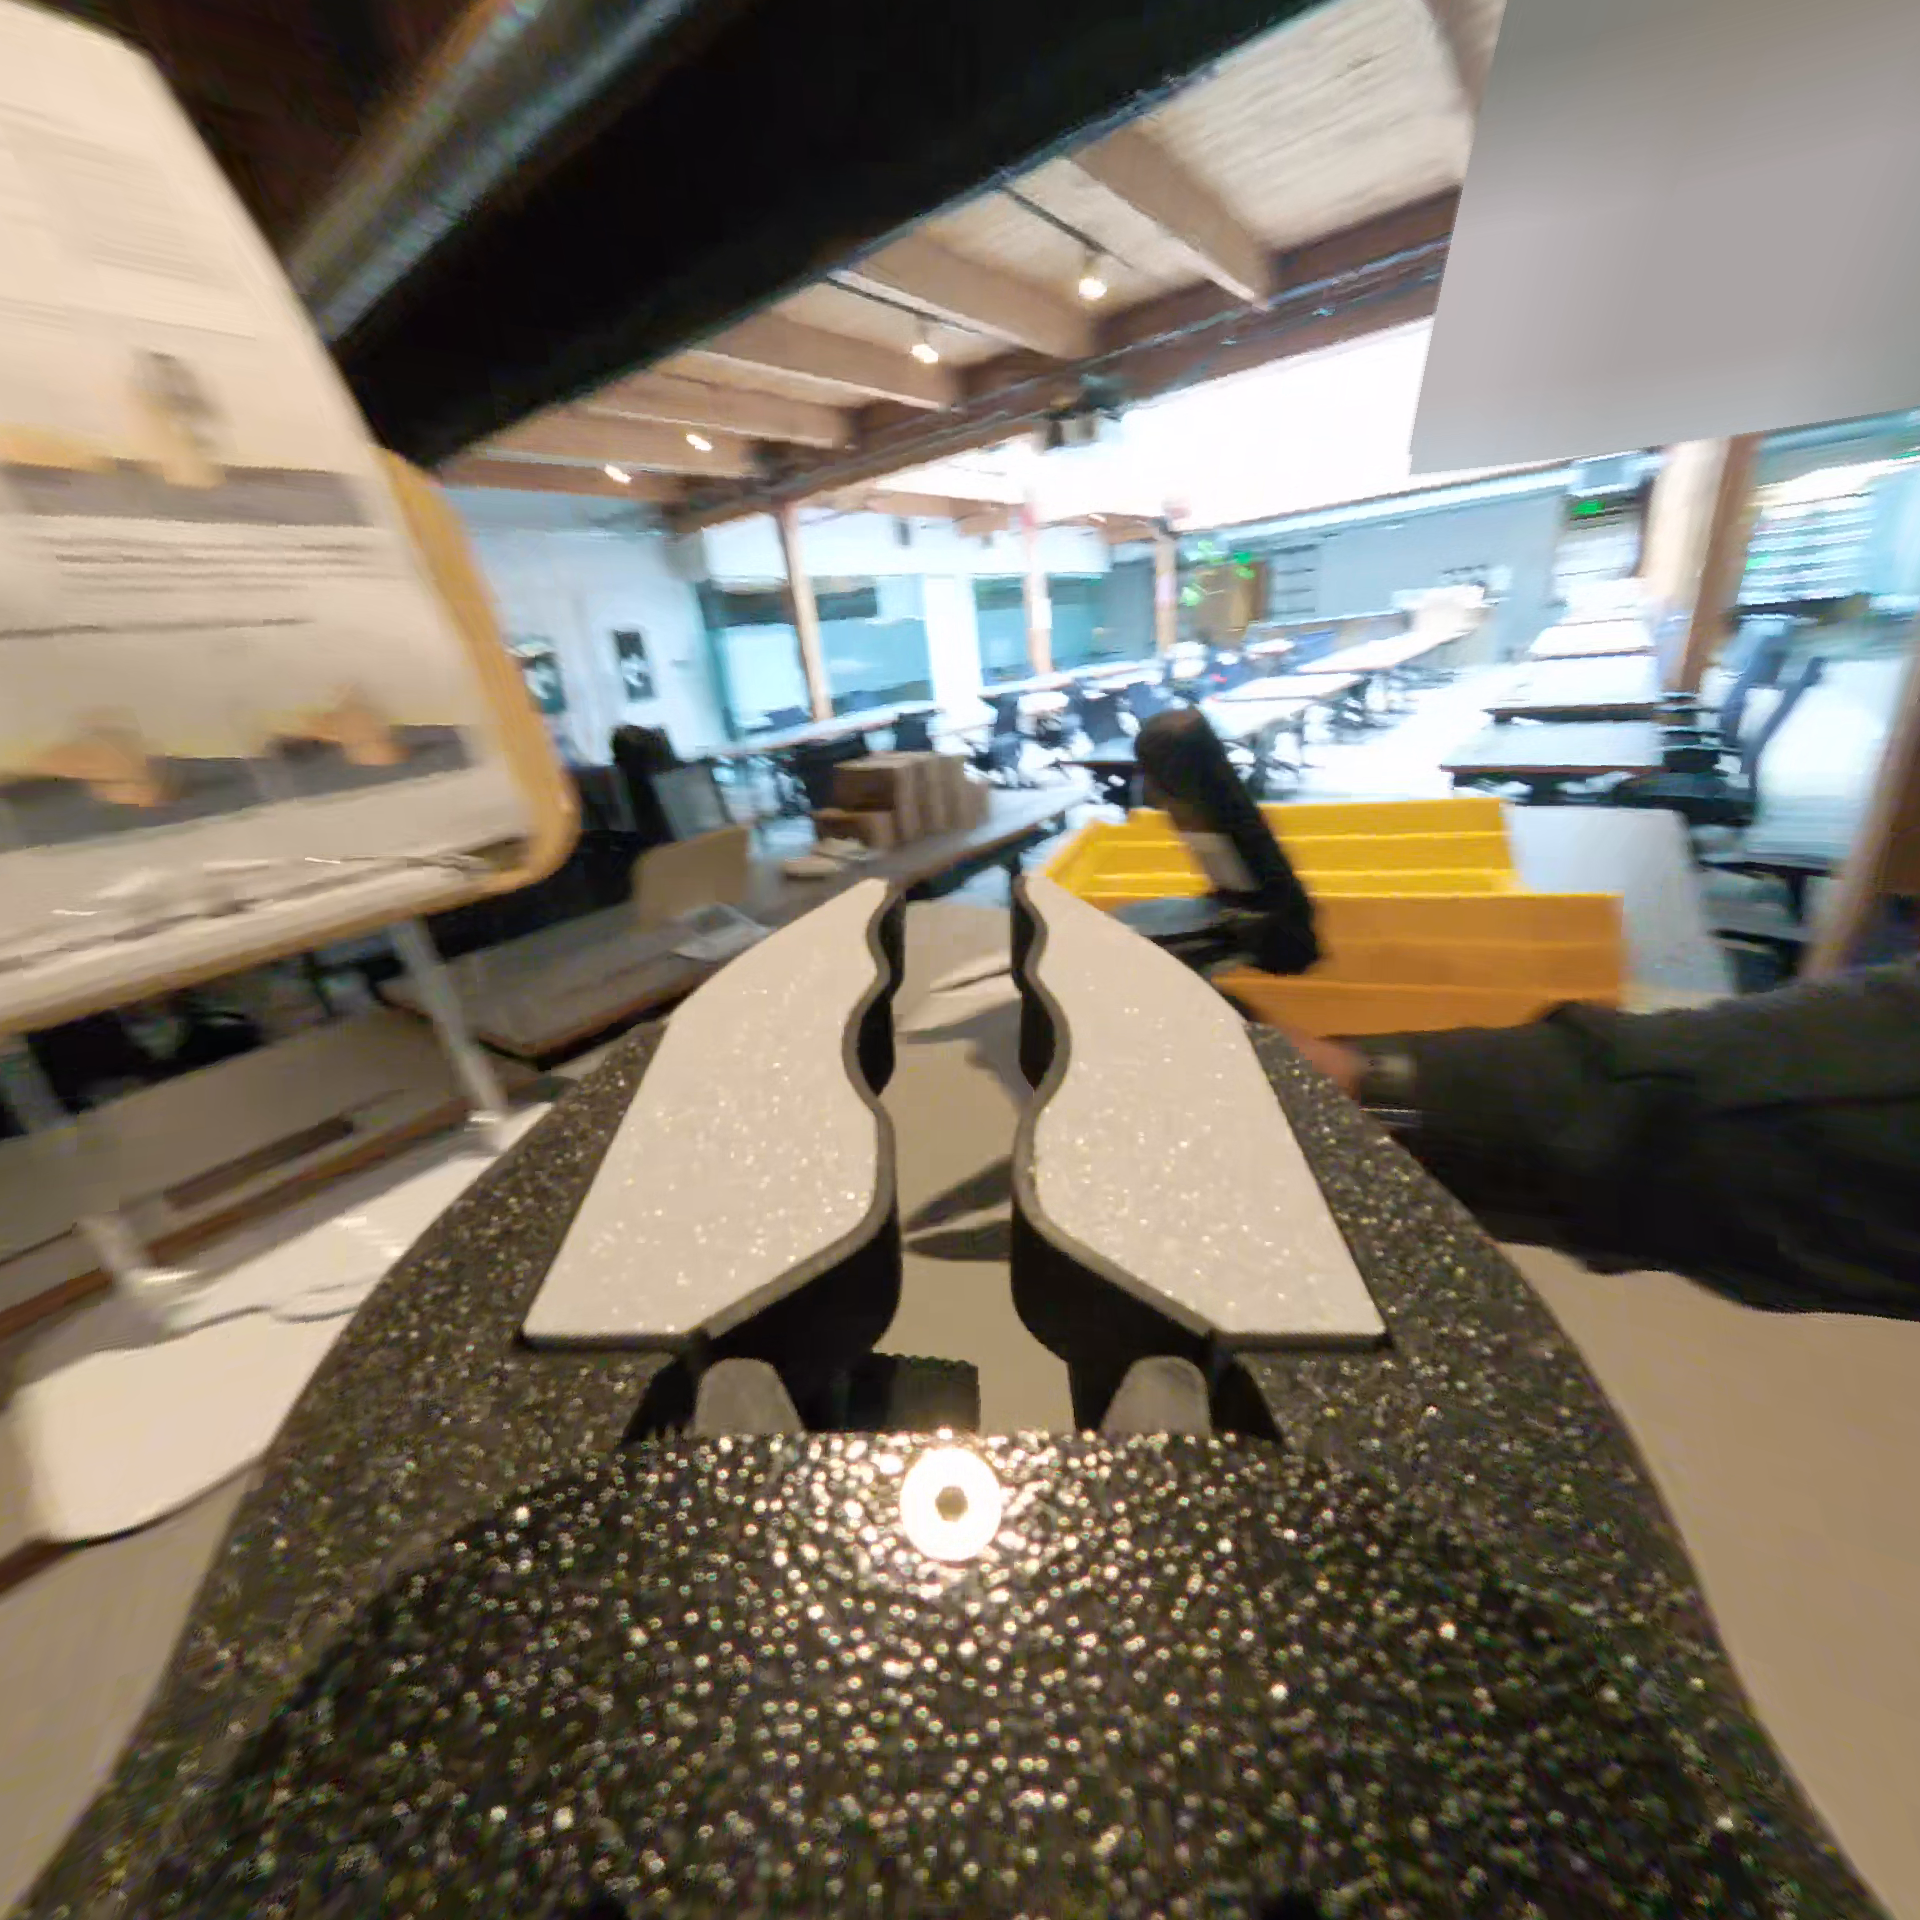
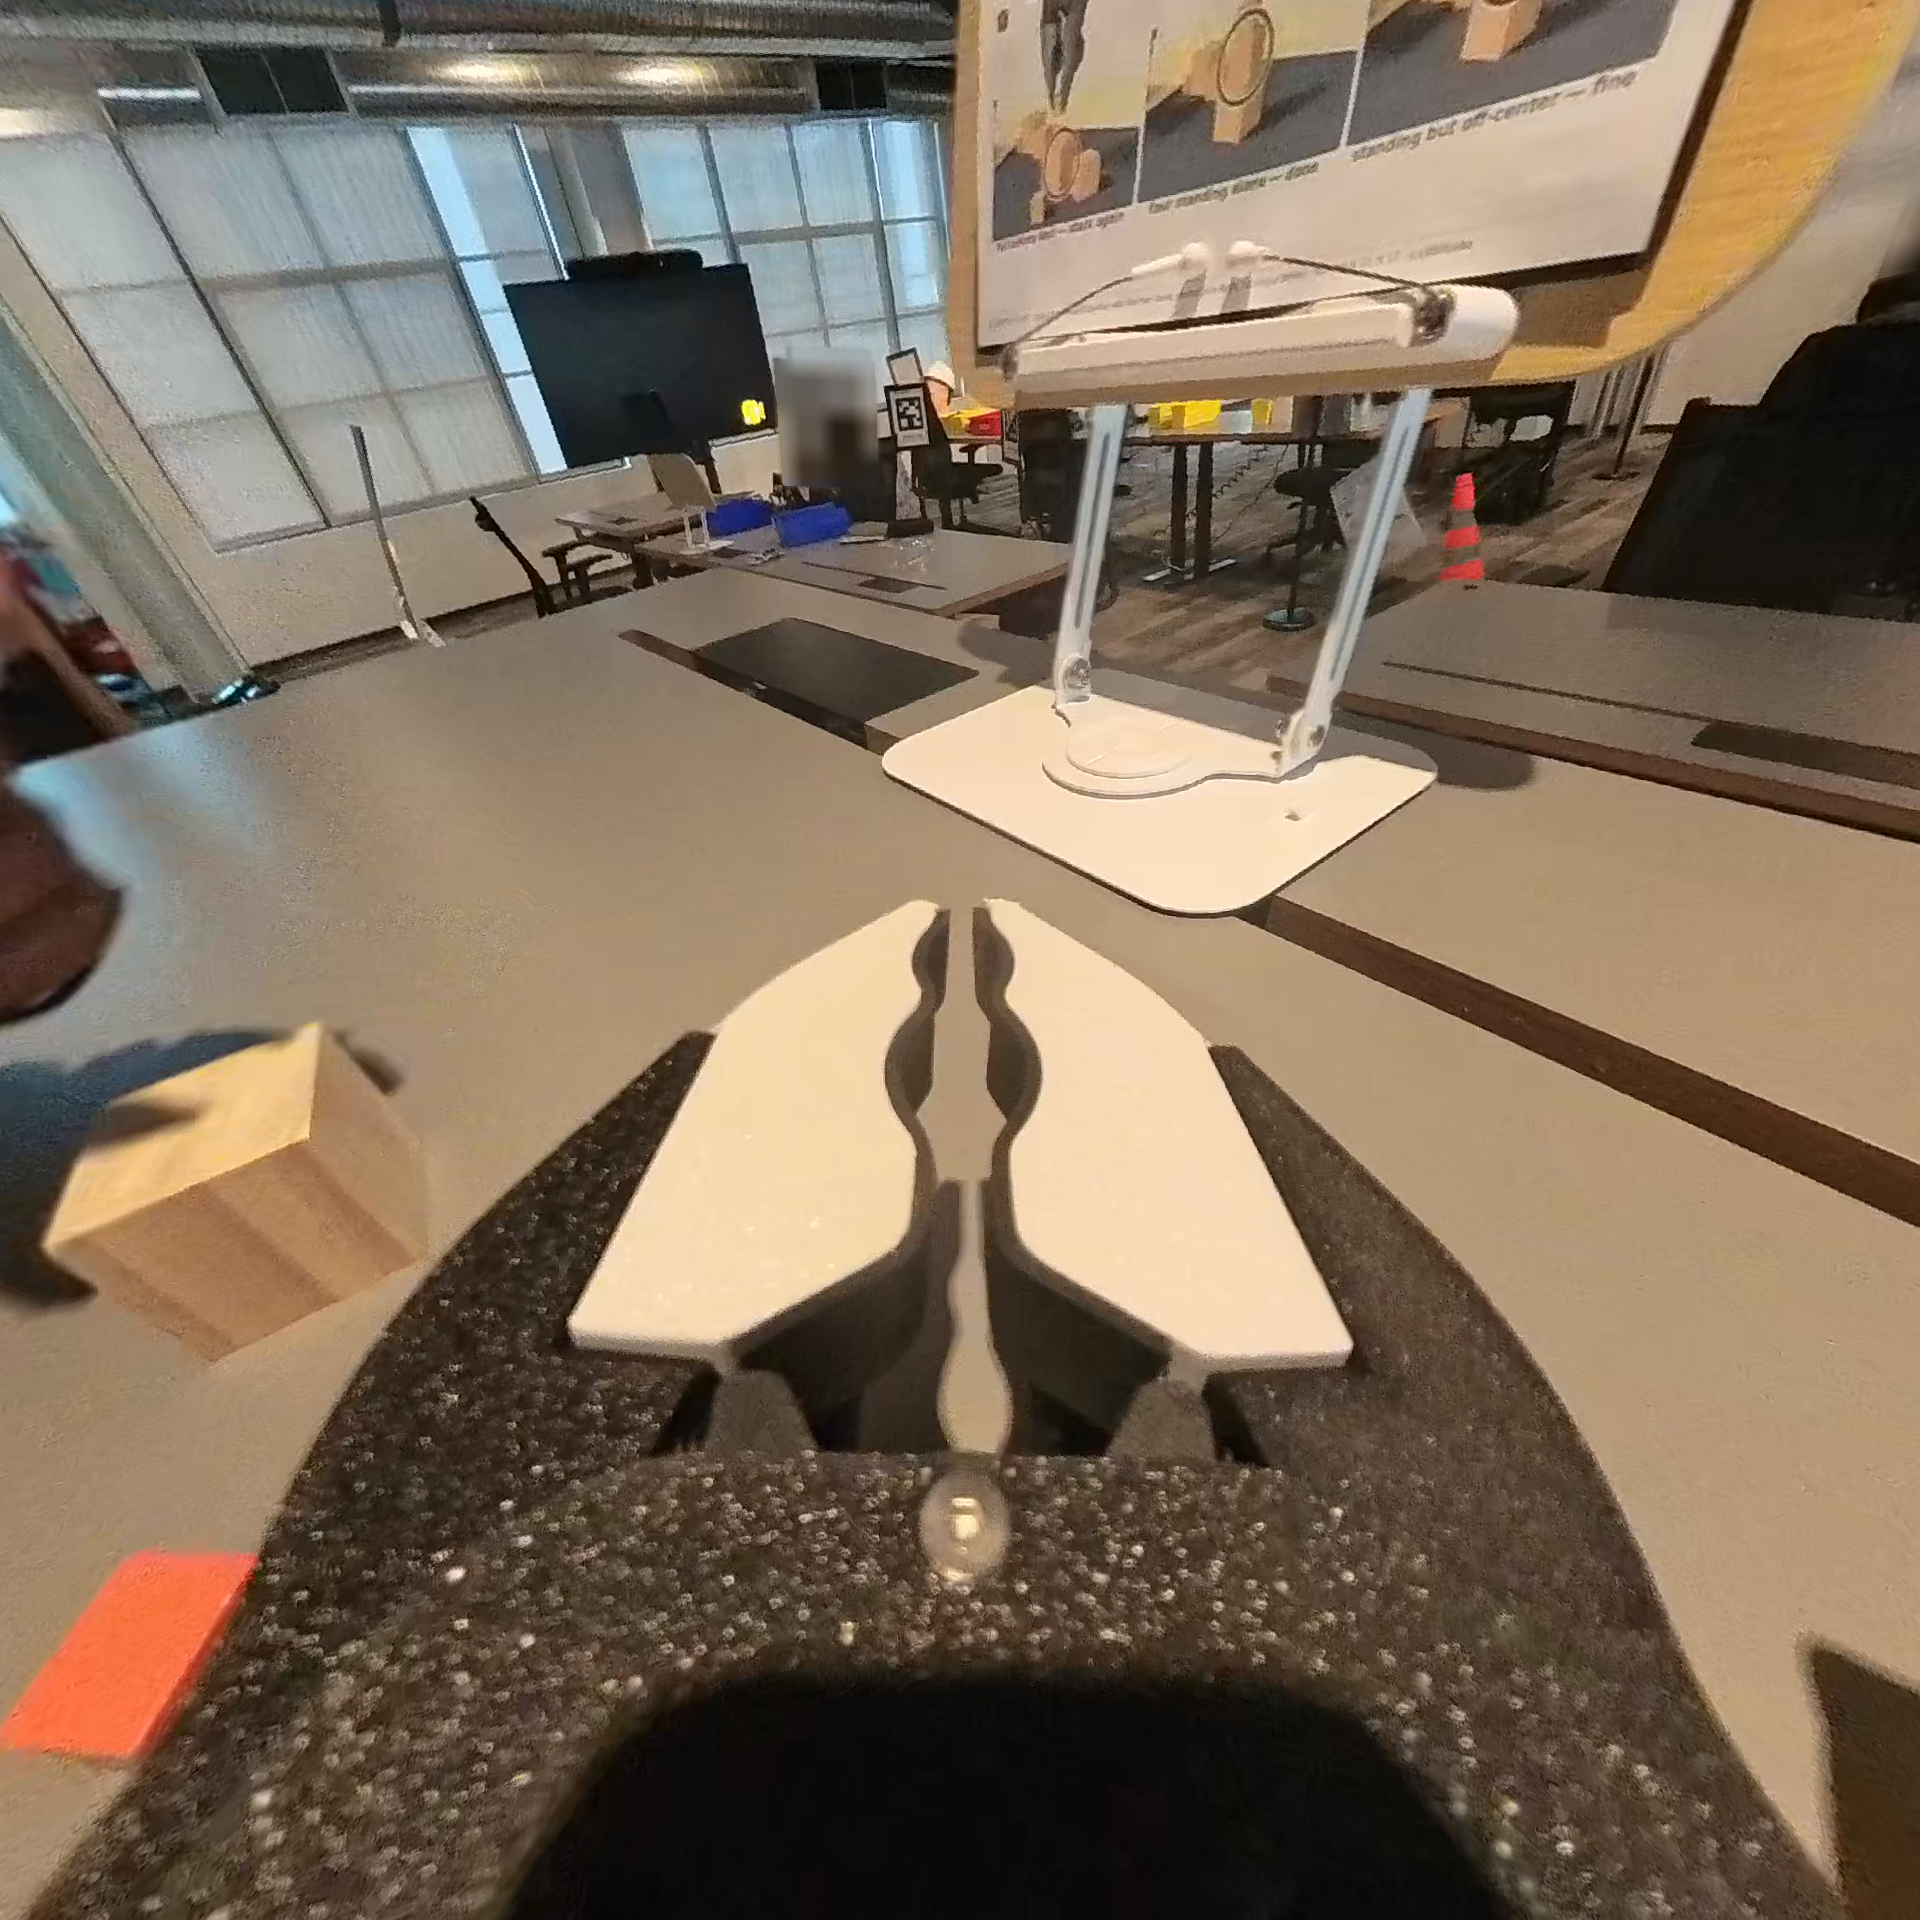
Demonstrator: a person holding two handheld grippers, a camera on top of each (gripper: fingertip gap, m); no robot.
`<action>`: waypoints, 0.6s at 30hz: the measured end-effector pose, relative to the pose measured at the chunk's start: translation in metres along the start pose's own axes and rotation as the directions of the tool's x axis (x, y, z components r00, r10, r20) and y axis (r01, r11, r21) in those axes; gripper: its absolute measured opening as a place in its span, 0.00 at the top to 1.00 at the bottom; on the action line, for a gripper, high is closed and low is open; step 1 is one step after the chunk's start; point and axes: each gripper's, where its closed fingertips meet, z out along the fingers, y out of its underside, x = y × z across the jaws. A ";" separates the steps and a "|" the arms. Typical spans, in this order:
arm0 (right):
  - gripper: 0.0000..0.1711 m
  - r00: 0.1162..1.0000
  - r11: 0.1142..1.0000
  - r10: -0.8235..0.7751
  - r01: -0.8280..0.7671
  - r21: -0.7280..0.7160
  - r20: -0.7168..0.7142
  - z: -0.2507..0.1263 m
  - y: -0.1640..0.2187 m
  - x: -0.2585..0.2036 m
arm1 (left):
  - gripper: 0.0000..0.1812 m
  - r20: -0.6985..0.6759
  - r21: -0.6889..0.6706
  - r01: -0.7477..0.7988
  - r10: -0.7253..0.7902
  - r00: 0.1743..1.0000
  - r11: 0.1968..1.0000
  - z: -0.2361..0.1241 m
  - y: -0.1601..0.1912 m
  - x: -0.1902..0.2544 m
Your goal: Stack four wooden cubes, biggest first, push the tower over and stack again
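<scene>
A grey table [image 2: 520,831] spreads ahead of both tongs. Yellow bins [image 1: 1455,935] stand beyond the left tongs [image 1: 954,894], right of their tips, contents hidden. A white stand [image 2: 1164,800] holding a sheet on a board [image 2: 1351,156] rises just past the right tongs [image 2: 964,912]. A pale wooden cube [image 2: 239,1195], grain showing, rests on the table left of the right tongs. The left tongs gape a little, empty; the right tongs are nearly clenched, holding nothing.

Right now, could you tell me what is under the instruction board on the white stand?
Under the board, the white stand rests its flat base on the grey table; nothing else lies there. The board hides whatever is behind it.
</scene>
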 end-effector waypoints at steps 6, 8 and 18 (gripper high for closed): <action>0.98 0.999 0.999 -0.046 0.046 -0.010 0.008 0.001 0.001 -0.006 | 0.79 -0.012 -0.393 -0.021 0.018 1.000 0.919 0.045 0.087 0.110; 0.98 0.999 0.999 -0.045 0.045 -0.009 0.009 0.001 0.001 -0.006 | 0.76 -0.002 -0.472 -0.049 0.054 0.999 0.880 0.047 0.108 0.126; 0.98 0.998 0.998 -0.054 0.055 -0.011 0.024 0.003 0.001 -0.008 | 0.69 0.038 -0.654 0.082 -0.075 0.996 0.752 0.048 0.154 0.148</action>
